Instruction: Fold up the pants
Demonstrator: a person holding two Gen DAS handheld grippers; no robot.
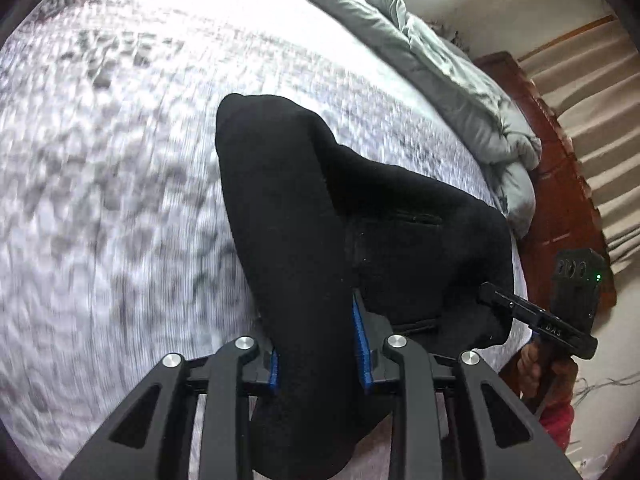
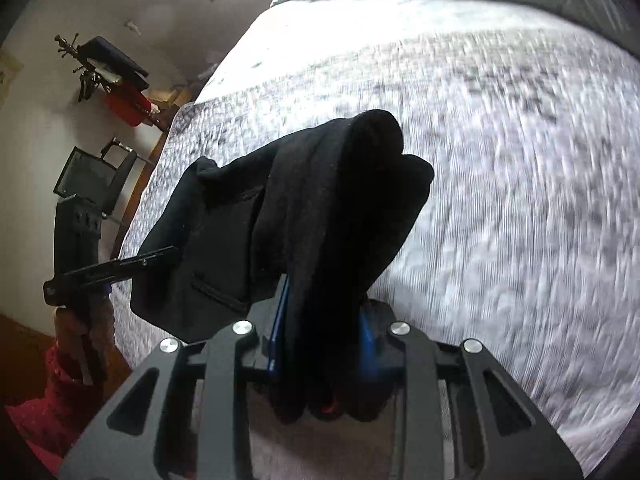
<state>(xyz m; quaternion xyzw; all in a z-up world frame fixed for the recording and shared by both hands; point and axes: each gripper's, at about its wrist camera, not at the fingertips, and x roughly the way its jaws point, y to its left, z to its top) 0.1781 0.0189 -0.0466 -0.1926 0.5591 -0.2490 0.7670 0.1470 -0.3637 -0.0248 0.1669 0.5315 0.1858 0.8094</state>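
Black pants (image 1: 304, 216) hang bunched between both grippers, lifted off a grey-white patterned bed (image 1: 120, 160). My left gripper (image 1: 320, 344) is shut on a thick fold of the pants, its blue pads (image 1: 362, 344) pressing the cloth from both sides. In the right wrist view the pants (image 2: 320, 208) drape forward over my right gripper (image 2: 324, 340), which is shut on another fold between its blue pads (image 2: 280, 328). A welt pocket (image 2: 216, 292) shows on the hanging panel. Each view also shows the other gripper at its edge (image 1: 536, 316) (image 2: 108, 268), held by a hand.
The bed sheet (image 2: 500, 200) fills most of both views. A rumpled grey duvet (image 1: 460, 96) lies along the far side by a wooden headboard (image 1: 560, 184) and curtains. A coat stand (image 2: 92, 68) and a dark chair (image 2: 96, 176) stand by the wall. A red sleeve (image 2: 60, 400) is at lower left.
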